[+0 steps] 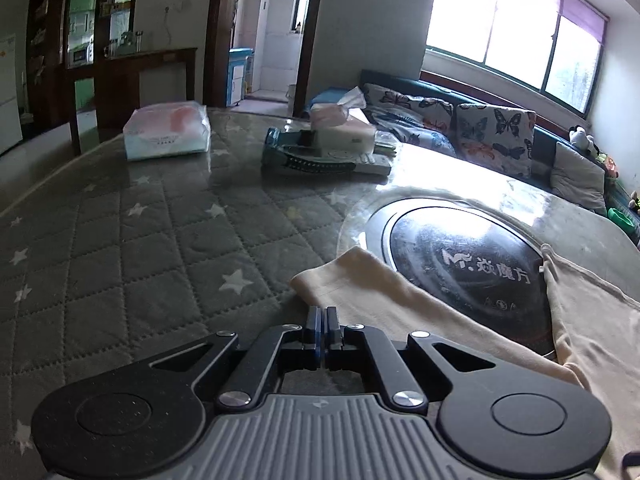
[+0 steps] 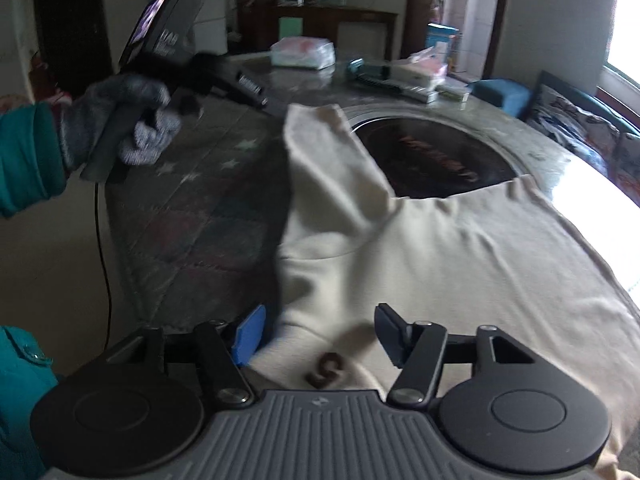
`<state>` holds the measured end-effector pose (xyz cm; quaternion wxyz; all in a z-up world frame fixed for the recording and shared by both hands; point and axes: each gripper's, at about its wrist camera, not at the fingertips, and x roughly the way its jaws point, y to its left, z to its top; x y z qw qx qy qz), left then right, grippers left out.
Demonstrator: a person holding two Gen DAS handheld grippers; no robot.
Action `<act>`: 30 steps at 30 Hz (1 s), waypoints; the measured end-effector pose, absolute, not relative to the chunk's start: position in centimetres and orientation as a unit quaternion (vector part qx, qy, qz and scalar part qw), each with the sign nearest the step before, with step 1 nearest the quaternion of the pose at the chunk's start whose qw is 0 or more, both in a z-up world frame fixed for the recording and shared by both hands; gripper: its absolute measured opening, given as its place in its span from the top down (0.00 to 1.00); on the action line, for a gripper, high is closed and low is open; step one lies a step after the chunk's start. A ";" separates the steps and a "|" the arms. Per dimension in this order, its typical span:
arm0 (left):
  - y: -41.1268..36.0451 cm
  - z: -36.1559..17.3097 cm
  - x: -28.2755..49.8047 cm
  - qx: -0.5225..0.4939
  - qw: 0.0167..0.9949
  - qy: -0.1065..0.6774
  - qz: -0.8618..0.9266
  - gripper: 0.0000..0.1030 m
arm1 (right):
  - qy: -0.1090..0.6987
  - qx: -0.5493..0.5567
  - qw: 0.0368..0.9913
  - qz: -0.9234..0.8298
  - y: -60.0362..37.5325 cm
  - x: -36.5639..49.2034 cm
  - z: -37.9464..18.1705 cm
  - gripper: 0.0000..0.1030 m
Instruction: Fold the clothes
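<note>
A: Where's the shirt (image 2: pixel 420 240)?
B: Cream one, flat on the table (image 1: pixel 140 248), near edge. One sleeve (image 1: pixel 360 280) runs far-left onto the star-quilted cover; the body partly laps the round black hob (image 1: pixel 472 268) set in the top. Dark "S" (image 2: pixel 326 368) on the fabric, near the R gripper.
A: L gripper (image 1: pixel 323 316)?
B: Jaws pressed together, nothing between them as far as I can see. Tips sit just over the sleeve's near-left edge. In the R view a gloved hand (image 2: pixel 128 120) holds it up off the table, left of the sleeve, blurred.
A: R gripper (image 2: pixel 320 336)?
B: Jaws spread wide, empty, low over the shirt body; blue pad (image 2: pixel 250 334) by the shirt's left edge.
A: Other stuff?
B: Far side: wipes pack (image 1: pixel 166 130) left, tissue box (image 1: pixel 344 128) w/ clutter right. Sofa (image 1: pixel 480 128) beyond, under the window.
</note>
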<state>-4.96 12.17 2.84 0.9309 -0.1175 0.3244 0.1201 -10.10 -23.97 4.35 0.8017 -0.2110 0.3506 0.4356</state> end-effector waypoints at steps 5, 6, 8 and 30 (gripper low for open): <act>12.8 2.6 -4.1 -0.126 0.926 0.331 0.130 0.95 | 0.340 -0.220 0.804 0.435 -23.5 -10.9 4.1 0.56; 12.7 2.7 -3.8 -0.124 0.926 0.330 0.131 0.89 | 0.339 -0.216 0.807 0.432 -23.5 -10.8 4.2 0.60; 12.5 2.7 -3.0 -0.118 0.926 0.331 0.137 0.67 | 0.337 -0.212 0.811 0.430 -23.4 -10.5 4.4 0.60; 13.3 3.8 -2.6 -0.088 0.941 0.277 0.170 0.96 | 0.313 -0.259 0.782 0.473 -21.7 -11.2 3.6 0.95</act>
